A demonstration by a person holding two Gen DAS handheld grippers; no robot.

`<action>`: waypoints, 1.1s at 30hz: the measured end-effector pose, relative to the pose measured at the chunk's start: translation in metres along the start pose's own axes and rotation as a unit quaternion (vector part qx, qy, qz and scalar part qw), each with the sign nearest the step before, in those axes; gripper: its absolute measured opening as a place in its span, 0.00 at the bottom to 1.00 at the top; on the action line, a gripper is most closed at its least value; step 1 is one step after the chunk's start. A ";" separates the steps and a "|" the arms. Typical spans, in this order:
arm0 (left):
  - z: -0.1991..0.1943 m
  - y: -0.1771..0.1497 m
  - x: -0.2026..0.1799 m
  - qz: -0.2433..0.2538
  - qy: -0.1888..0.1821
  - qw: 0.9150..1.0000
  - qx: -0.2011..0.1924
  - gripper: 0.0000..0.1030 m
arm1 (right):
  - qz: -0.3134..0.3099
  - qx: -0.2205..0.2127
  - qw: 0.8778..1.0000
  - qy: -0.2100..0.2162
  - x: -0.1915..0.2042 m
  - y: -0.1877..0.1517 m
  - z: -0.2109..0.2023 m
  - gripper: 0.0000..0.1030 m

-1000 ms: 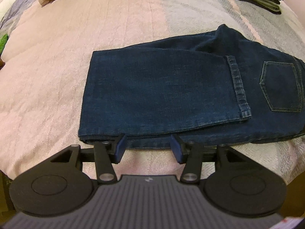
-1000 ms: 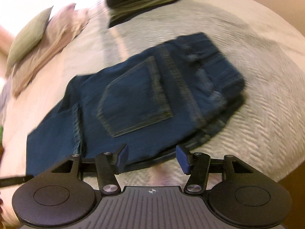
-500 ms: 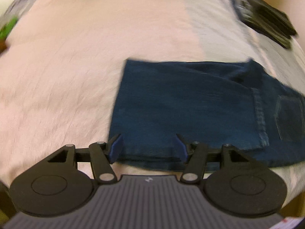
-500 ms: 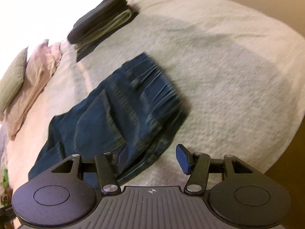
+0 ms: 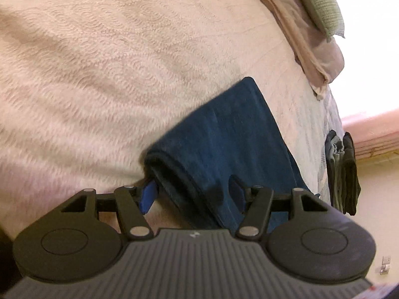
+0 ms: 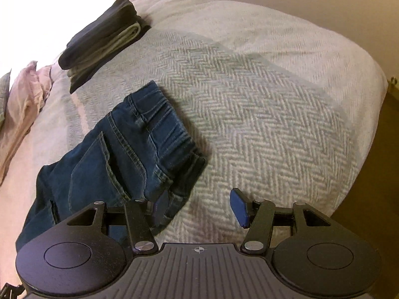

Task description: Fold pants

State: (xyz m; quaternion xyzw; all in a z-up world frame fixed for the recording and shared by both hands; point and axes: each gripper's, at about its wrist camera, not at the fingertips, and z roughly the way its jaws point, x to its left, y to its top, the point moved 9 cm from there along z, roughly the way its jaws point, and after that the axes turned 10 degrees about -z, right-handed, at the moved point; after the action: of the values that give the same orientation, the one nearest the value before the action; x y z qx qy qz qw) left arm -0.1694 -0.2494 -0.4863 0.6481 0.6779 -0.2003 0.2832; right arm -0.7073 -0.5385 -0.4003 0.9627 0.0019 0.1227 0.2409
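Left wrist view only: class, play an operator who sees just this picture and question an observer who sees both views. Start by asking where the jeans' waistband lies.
Observer: The waistband of the jeans lies on the grey herringbone blanket, belt loops showing.
Operator: Is the right tool gripping it?
Observer: No. The right tool is open, with one pad at the waistband corner and the other over bare blanket.
Operator: Which face of the jeans is up at that end?
Observer: The seat side: a back pocket shows on top.
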 end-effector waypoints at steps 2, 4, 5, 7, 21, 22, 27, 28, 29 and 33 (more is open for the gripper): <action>0.004 0.005 0.002 0.006 -0.016 1.000 0.011 0.55 | -0.006 0.000 1.000 -0.004 0.006 0.001 0.001 0.51; 0.005 0.008 0.004 0.020 -0.027 0.999 0.025 0.54 | -0.016 0.001 1.000 -0.011 0.014 0.002 0.003 0.51; 0.006 0.008 0.004 0.030 -0.030 0.999 0.031 0.54 | -0.021 0.002 1.000 -0.016 0.017 0.002 0.004 0.51; 0.007 0.008 0.003 0.061 -0.023 0.996 0.054 0.49 | -0.029 0.007 0.999 -0.032 0.020 0.001 0.007 0.51; 0.024 0.055 -0.056 0.315 0.013 0.933 0.173 0.48 | -0.069 0.004 0.992 -0.109 0.039 0.009 0.001 0.51; 0.036 0.056 -0.055 0.295 0.014 0.937 0.188 0.48 | -0.071 0.005 0.991 -0.112 0.040 0.009 0.001 0.51; 0.054 0.056 -0.055 0.257 0.002 0.942 0.216 0.35 | -0.079 0.012 0.990 -0.117 0.039 0.012 -0.006 0.51; 0.052 0.058 -0.055 0.261 0.013 0.942 0.211 0.29 | -0.079 0.014 0.990 -0.118 0.037 0.014 -0.007 0.51; 0.050 0.056 -0.058 0.265 0.012 0.941 0.211 0.22 | -0.078 0.015 0.990 -0.117 0.035 0.015 -0.008 0.51; 0.025 0.042 -0.083 0.296 0.022 0.940 0.170 0.12 | -0.105 0.036 0.984 -0.137 0.025 0.029 -0.008 0.51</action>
State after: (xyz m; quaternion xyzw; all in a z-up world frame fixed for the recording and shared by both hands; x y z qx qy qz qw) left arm -0.1245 -0.3261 -0.4478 0.8623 0.4172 -0.2053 0.2007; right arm -0.6866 -0.5583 -0.3740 0.9730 0.0747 -0.0360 0.2152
